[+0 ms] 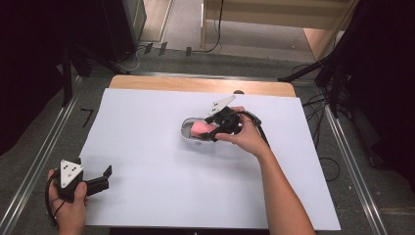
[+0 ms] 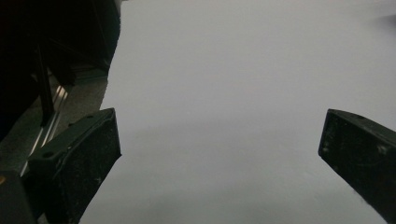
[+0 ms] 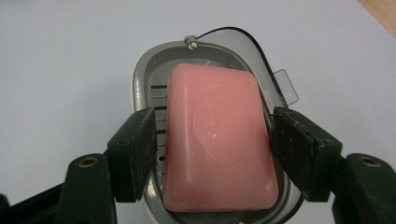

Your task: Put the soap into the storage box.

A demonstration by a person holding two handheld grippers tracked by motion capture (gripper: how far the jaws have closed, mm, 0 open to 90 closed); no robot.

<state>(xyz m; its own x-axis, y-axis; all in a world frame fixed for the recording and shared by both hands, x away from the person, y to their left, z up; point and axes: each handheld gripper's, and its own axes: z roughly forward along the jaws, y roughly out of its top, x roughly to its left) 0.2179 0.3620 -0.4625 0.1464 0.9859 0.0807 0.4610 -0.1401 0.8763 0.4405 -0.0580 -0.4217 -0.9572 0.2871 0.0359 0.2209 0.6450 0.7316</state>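
My right gripper straddles the pink soap in its dish, jaws barely slack, so next I lift clear while my left gripper idles open.

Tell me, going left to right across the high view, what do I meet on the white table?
Left gripper in a hand at the near left → grey soap dish → pink soap → right gripper.

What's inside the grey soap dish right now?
A pink soap bar lies in the soap dish, between the right gripper fingers. Drain slots show beside it; the floor beneath is covered.
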